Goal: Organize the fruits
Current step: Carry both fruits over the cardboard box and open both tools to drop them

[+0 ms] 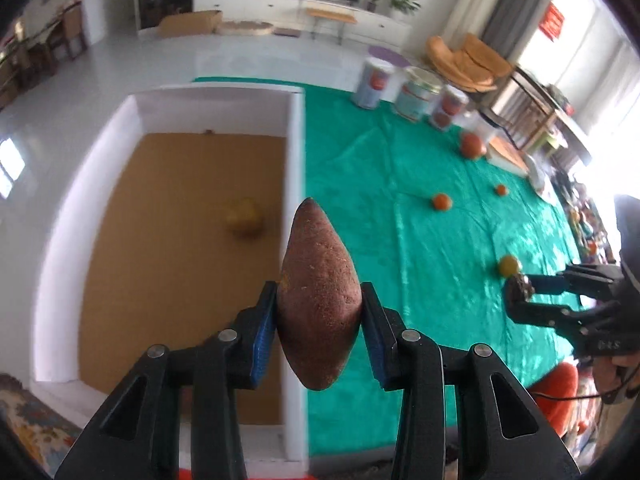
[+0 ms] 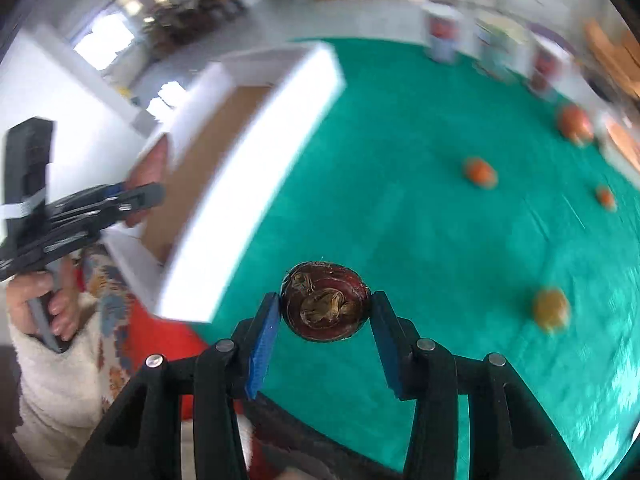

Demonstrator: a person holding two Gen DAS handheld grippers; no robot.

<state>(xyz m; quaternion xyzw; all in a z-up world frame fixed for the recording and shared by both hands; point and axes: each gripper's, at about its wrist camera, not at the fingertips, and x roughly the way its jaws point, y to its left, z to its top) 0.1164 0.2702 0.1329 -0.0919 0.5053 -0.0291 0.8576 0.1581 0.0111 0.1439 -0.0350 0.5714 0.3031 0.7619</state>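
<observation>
The left gripper [image 1: 319, 310] is closed narrowly on a reddish-brown, pointed sweet potato [image 1: 318, 296], its blue pads pressing both flanks; the tuber hangs over the right wall of a white-walled box with a brown cardboard floor [image 1: 294, 184]. A blurred yellow fruit [image 1: 244, 218] lies inside the box at ten o'clock from the tuber. The right gripper [image 2: 325, 312] pinches a dark red, round fruit with a dried brown centre [image 2: 325, 306] above the green satin tablecloth [image 2: 400, 184]. On the cloth sit a small orange fruit [image 1: 441, 201] at two o'clock, a tinier one [image 1: 501, 189], a larger red-orange fruit [image 1: 472, 145] and a yellow-green fruit [image 1: 509, 265] at three o'clock. Three labelled tins [image 1: 414, 94] stand at one o'clock. Beyond lie a white floor and a long white cabinet [image 1: 304, 4]. The right wrist view is motion-blurred, and a hand in a fleecy sleeve [image 2: 44, 304] is cut off at its left edge.
</observation>
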